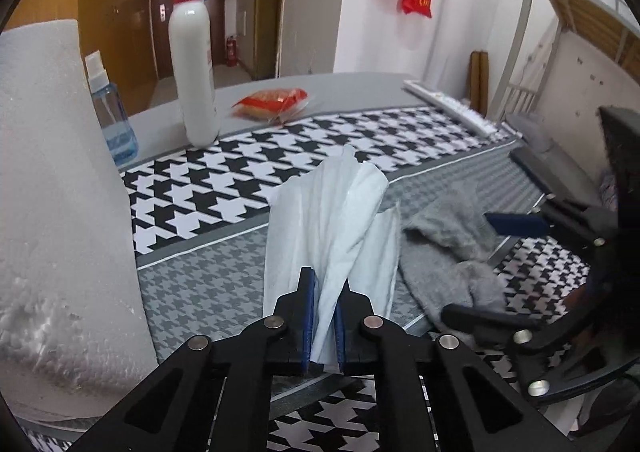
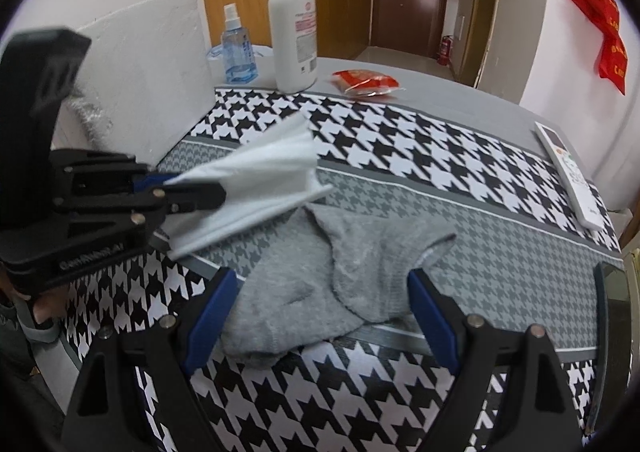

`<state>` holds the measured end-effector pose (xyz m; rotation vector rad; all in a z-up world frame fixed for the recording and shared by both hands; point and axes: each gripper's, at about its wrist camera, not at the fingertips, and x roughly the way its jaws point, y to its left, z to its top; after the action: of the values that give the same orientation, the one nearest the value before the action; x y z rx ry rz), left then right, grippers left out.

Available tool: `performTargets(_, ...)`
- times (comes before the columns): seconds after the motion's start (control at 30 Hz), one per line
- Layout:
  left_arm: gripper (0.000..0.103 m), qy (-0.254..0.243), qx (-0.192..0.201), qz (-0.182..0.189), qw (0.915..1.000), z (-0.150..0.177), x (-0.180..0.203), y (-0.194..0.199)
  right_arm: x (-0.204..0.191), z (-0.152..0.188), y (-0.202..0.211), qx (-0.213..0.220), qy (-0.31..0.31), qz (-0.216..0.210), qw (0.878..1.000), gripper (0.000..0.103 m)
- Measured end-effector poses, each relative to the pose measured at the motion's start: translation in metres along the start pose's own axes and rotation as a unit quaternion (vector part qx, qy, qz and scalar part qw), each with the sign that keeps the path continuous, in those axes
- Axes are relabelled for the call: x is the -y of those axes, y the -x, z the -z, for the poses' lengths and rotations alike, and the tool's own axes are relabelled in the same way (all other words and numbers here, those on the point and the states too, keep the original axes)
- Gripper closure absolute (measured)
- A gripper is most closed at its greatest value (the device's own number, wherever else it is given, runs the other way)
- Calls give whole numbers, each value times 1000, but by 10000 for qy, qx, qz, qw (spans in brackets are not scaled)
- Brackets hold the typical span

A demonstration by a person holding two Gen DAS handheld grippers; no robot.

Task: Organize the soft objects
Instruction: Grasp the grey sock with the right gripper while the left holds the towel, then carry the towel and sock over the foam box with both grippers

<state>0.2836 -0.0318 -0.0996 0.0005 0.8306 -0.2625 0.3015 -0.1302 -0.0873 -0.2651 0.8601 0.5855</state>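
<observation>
Tissue is pinched at one bunched end in my left hand-held gripper, fanning toward 12 above the table. Thin grip: a tug could tear it. Right hand-held gripper is spread over the grey socks, just right; the loose edge could snag.
</observation>
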Motion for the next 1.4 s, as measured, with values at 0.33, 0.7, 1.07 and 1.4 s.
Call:
performTargets(0.33, 93, 88, 184, -99, 9997, 3, -5, 7, -2, 0, -3, -89, 39, 214, 9997, 45)
performTargets(0.7, 93, -7, 521, -12, 9986, 5, 0, 27, 3, 5, 11, 151, -334, 345, 9987, 84)
performTargets(1.07, 93, -137, 922, 59, 9956, 3, 3, 65, -4, 10, 74, 872, -559, 498, 9934, 84)
performTargets(1.4, 93, -177, 1385, -199, 9900, 0, 7, 115, -24, -1, 105, 1376, -516, 455, 9881, 84)
